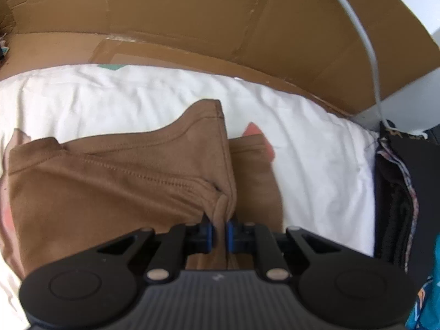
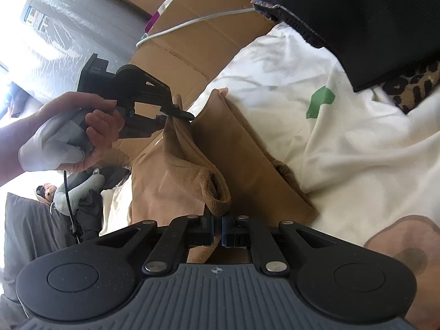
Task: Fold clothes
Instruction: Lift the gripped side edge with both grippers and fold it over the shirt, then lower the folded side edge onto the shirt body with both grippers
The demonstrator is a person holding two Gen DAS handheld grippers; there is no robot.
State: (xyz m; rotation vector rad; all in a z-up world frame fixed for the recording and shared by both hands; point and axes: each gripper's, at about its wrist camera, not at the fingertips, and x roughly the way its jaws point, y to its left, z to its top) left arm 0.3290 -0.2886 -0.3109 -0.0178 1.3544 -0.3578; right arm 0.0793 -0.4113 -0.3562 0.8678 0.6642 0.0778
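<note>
Brown garment [image 1: 115, 181] lies on a white sheet [image 1: 316, 159] spread over the work surface, partly lifted off it by both grippers. Stitched seams and a hem show in the left wrist view; fabric looks doubled over, with a lower layer flat on the sheet to the right of the raised fold.

Left gripper [image 1: 218, 232]: blue pads [image 1: 209, 233] drawn close together, pinching a bunched edge of the brown garment between them. In the right wrist view the same gripper [image 2: 176, 112] shows up at left-centre, held by a person's hand [image 2: 82, 134] wearing a pale glove or wrap, clamped on the garment's upper edge, cloth hanging down from it.

Right gripper [image 2: 217, 229]: jaws nearly together, clamped on a rolled brown edge of the garment near the bottom of the raised fold.

Cardboard [image 1: 220, 22] stands behind the sheet, a white cable [image 1: 365, 44] running across it. Dark folded clothes [image 1: 398, 192] sit at the sheet's right edge; in the right wrist view a black piece with leopard-print trim [image 2: 412, 88] rests on the sheet at top right. A green patch [image 2: 320, 101] marks the white sheet near it. Blue patterned fabric [image 1: 429, 297] shows at the far right corner, mostly cut off.
</note>
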